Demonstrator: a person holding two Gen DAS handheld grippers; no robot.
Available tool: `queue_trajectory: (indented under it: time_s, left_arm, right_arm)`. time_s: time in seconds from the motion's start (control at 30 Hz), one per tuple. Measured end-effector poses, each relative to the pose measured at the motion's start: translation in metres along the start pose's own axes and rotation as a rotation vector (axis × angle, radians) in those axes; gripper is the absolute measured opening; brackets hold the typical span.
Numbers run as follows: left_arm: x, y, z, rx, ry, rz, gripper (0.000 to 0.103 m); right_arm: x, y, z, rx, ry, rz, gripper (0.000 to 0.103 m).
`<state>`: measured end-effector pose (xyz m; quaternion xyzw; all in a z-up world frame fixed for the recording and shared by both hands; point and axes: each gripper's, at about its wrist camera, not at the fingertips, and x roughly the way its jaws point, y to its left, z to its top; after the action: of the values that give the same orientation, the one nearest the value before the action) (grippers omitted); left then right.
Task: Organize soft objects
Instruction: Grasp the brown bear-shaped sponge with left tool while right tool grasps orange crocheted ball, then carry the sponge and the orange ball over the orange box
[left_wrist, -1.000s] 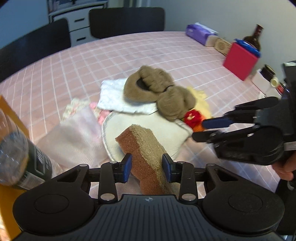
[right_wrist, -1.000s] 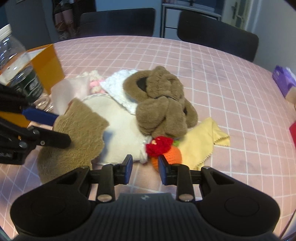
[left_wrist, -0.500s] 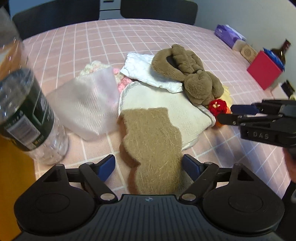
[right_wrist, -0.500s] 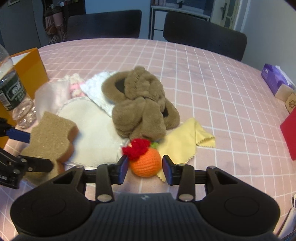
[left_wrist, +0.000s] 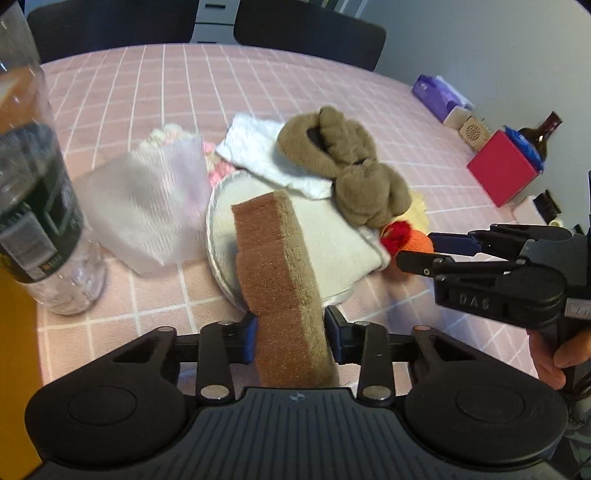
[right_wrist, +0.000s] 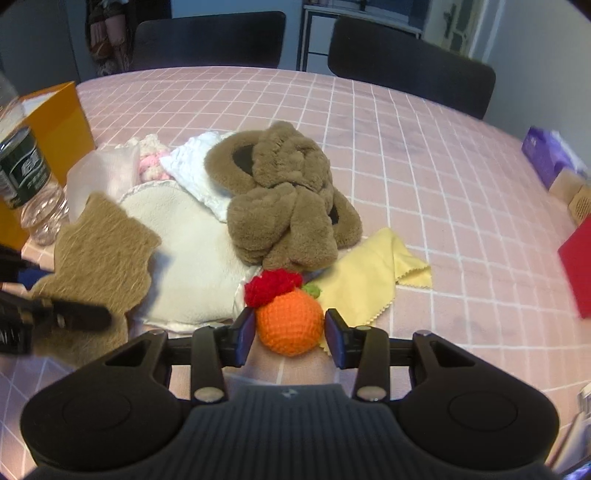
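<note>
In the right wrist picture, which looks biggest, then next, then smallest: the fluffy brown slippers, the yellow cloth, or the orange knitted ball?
1. Fluffy brown slippers: clearly the biggest.
2. Yellow cloth and orange knitted ball: these look about alike. The ball sits nearest the camera, and the slippers hide part of the cloth, so I will not rank them.
</note>
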<state>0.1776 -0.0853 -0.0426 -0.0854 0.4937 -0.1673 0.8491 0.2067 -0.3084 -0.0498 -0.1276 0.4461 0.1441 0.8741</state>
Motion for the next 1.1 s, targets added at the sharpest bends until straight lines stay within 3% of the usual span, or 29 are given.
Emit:
queue_trajectory:
  time_s: [0.17, 0.63, 1.1]
  left_arm:
    - [-0.030, -0.009, -0.005, 0.066, -0.055, -0.007, 0.039]
    - [-0.120, -0.012, -0.042, 0.212, -0.201, -0.002, 0.039]
    - [-0.235, 0.061, -0.070, 0.137, -0.414, 0.174, 0.039]
  right_arm:
    - [-0.029, 0.017, -0.001, -0.054, -0.031, -0.007, 0.040]
    - [-0.099, 0.087, -0.015, -0.157, -0.148, 0.186, 0.038]
    - [-0.153, 0.217, 0.017, -0.446, -0.301, 0.360, 0.038]
